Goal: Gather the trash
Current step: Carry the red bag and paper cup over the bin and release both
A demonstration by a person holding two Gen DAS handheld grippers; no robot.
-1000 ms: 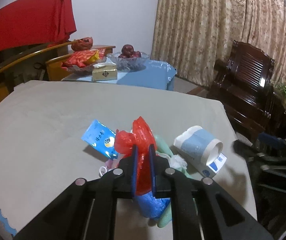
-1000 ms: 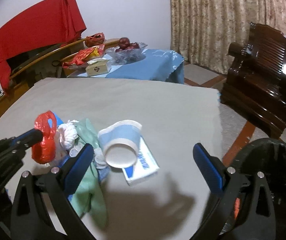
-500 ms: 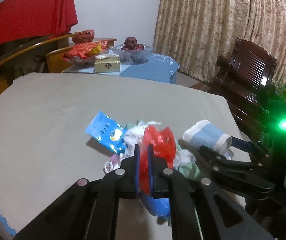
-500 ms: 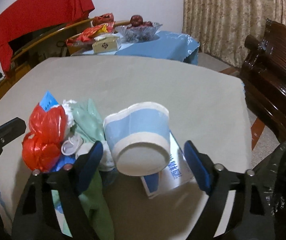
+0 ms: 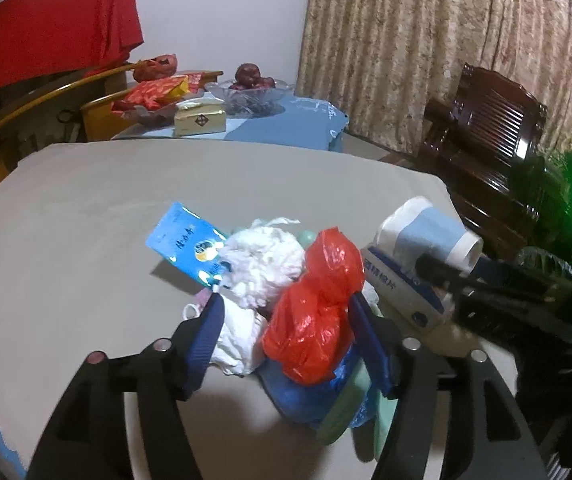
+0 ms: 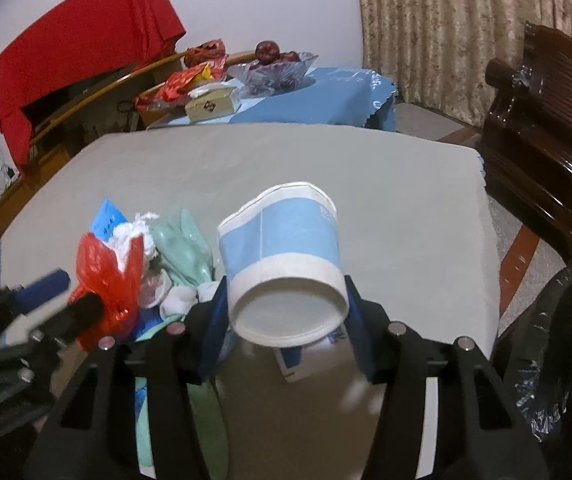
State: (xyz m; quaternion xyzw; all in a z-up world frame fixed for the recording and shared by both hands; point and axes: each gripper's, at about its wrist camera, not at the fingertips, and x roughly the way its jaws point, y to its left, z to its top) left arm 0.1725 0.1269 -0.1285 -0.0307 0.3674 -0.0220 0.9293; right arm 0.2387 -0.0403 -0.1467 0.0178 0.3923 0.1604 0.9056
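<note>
Two grippers: both work over one heap of trash on the grey-covered table [image 6: 386,184].
Left gripper [image 5: 286,312]: jaws spread wide, holding nothing; the red plastic bag [image 5: 318,308] sits loose between the blue pads, close against the right-hand one, beside a white wad [image 5: 262,260].
Right gripper [image 6: 286,304]: jaws closed in on the paper cup [image 6: 286,260], a blue pad against each side; the cup lies on its side, base toward the camera, at the edge of the heap nearest the black bin.
Trash heap: blue packet [image 5: 186,244] on the far left of the heap, green glove [image 6: 182,248] between the white wad and the cup, a flat blue-and-white box [image 5: 402,284] under the cup.
Table surface: plain grey cloth, bare beyond the heap; a scalloped blue edge shows at the corner.
Behind the table: a lower table under a blue cloth [image 6: 310,96], carrying a glass bowl of dark red fruit [image 6: 274,64], a tissue box [image 6: 210,104] and red snack wrappers.
Back wall: white, with a red cloth [image 6: 82,48] draped over wooden furniture.
Right of the table: patterned beige curtains [image 5: 426,52], a dark carved wooden chair [image 6: 546,120], and a black bin with a liner [image 6: 558,340] just past the table's edge.
</note>
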